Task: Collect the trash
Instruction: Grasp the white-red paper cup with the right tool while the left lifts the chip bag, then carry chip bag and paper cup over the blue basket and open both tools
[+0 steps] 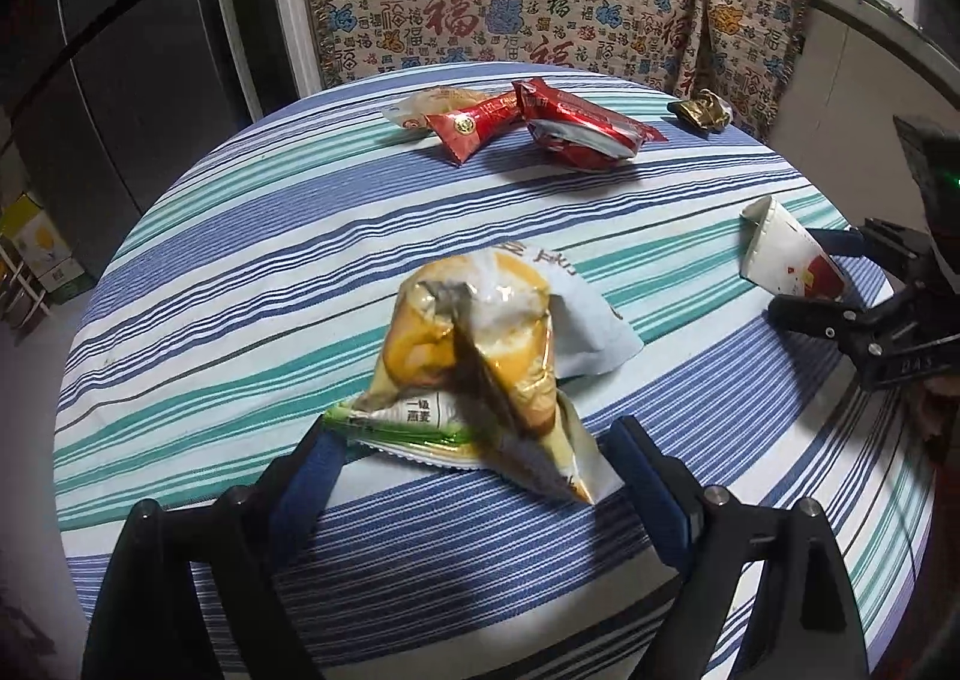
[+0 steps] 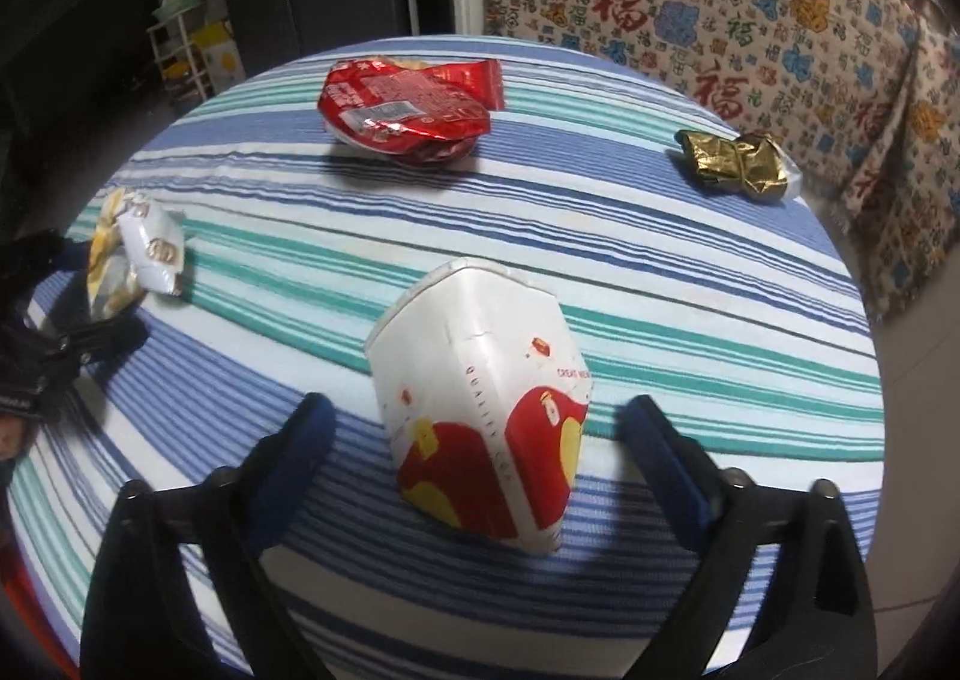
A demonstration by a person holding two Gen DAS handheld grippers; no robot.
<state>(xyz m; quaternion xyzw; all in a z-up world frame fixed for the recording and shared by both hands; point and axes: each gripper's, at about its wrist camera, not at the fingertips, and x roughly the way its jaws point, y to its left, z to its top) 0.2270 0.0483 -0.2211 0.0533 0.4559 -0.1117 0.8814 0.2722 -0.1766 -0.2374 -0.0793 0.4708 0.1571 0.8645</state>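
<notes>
Left tongs held wide around crumpled snack wrapper, unpinched; right tongs likewise agape astride flattened paper cup on counter, both lined up for pickup.

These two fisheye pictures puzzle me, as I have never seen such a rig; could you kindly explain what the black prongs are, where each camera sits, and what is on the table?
The black prongs are two-finger grippers, one in each of a person's hands, each with a camera looking along its fingers. The left wrist view shows the left gripper open around a yellow snack wrapper. The right wrist view shows the right gripper open around a squashed paper cup. Nothing is gripped. Both lie on a round table with a striped cloth, along with red wrappers and a gold wrapper. It is all trash to collect.
</notes>
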